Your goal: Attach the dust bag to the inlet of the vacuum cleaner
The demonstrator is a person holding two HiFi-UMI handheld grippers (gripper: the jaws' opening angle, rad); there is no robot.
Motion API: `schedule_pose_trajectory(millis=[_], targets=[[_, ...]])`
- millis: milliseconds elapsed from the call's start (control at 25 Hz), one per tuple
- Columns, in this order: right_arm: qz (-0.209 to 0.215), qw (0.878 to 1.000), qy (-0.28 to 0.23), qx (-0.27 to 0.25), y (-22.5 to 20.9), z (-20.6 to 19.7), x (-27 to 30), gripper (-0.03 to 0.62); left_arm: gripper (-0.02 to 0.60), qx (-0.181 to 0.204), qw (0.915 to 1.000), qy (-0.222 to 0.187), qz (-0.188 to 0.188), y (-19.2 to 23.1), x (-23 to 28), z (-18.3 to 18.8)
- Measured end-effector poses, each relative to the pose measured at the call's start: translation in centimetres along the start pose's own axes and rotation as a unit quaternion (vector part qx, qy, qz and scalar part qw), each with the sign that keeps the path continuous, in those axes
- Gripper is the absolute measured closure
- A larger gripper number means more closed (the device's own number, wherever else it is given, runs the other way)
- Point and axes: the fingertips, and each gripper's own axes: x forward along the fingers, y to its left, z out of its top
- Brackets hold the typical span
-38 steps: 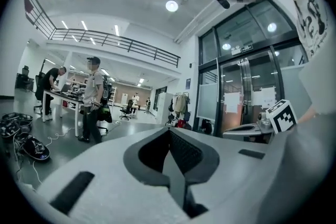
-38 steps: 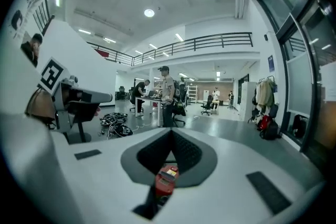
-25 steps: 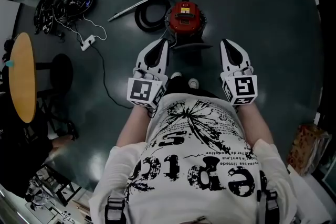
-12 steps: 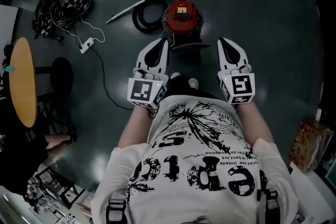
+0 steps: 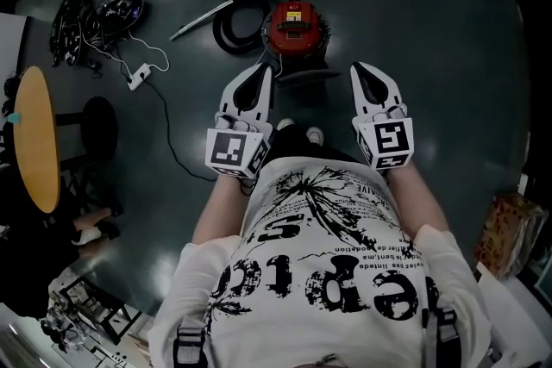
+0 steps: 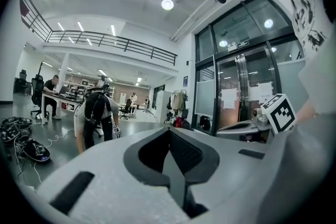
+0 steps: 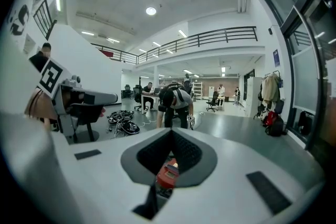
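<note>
While the person is standing over the dark floor point(image 5: 431, 30), the left gripper point(image 5: 261, 70) and the right gripper point(image 5: 360, 69) are hanging side by side ahead of the body, both clenched tip to tip and carrying nothing. The red vacuum cleaner point(image 5: 293, 24) is sitting on the floor just beyond them, its black hose point(image 5: 237, 13) curling at its left; neither the dust bag nor the inlet is showing clearly in any view, and a dark flat shape at the vacuum's near side is too dim to name. I am judging the search for the bag as the weak point; closed jaws reaching down would be shoving it rather than gripping. A second person point(image 7: 176, 102) is bending close behind the vacuum, so a forward reach is risking a collision.
</note>
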Motion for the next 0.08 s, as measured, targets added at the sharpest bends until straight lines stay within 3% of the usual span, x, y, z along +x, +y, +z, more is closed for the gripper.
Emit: schedule_pose_trajectory(millis=[80], targets=[[0.002, 1.000, 0.001, 0.000, -0.06, -0.06, 0.18, 0.592, 0.577, 0.001, 1.0000, 0.003, 0.000, 0.03, 0.27, -0.12]])
